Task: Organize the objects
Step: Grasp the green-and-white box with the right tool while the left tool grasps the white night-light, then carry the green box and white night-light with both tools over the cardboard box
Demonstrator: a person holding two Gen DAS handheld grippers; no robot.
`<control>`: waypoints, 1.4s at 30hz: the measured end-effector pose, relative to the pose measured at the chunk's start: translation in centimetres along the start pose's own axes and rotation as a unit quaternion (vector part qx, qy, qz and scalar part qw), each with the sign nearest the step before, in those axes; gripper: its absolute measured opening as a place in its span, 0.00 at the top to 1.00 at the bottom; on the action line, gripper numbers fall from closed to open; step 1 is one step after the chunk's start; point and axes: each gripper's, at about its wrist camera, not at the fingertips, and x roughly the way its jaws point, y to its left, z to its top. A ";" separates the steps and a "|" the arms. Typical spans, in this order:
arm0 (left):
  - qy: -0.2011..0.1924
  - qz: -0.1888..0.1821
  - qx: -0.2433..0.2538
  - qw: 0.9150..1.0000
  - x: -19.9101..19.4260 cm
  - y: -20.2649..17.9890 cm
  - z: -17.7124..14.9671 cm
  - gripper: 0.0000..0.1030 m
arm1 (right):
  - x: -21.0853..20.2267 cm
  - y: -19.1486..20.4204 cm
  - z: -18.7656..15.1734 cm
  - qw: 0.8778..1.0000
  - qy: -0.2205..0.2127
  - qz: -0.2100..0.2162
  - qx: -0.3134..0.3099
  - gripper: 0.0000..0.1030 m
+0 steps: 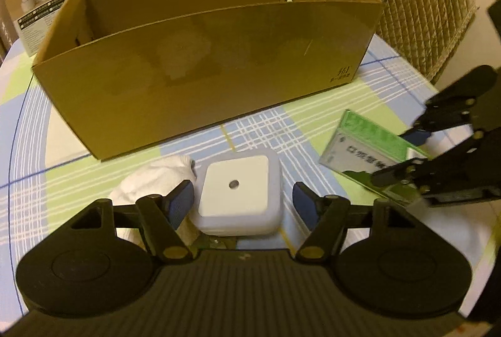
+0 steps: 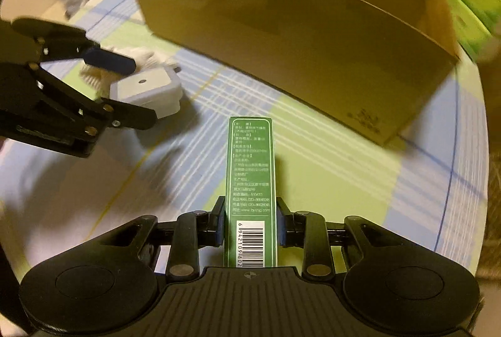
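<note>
Right wrist view shows the slim green carton (image 2: 251, 180) clamped between the right gripper (image 2: 251, 225) pads near its barcode end, its long side pointing toward the open cardboard box (image 2: 291, 33) that stands at the far side of the checked tablecloth (image 2: 360, 180). It looks lifted off the cloth, though blur makes that uncertain. To place it well, I judge the carton should be raised until its far end is above the box's near wall, carried over the rim, then lowered inside before the jaws let go. In the left wrist view, the white square plug-in device (image 1: 236, 196) sits on the cloth in front of the box, between the spread blue fingers (image 1: 180, 205) of the left gripper (image 1: 242, 205); the jaws stand open, the left finger near the device, the right finger clearly apart. A crumpled white cloth (image 1: 150, 180) lies just left of the device, touching it. Closing squarely on the device's flat sides, without catching that cloth, would give a sound hold. Both grippers point toward the box, the right one reaching in from the right side.
</note>
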 end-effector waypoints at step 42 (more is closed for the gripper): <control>-0.025 -0.048 -0.217 0.975 -0.7 -1.3 -5.9 0.41 | -2.3 1.6 -5.0 0.991 -0.077 -0.006 0.105 0.61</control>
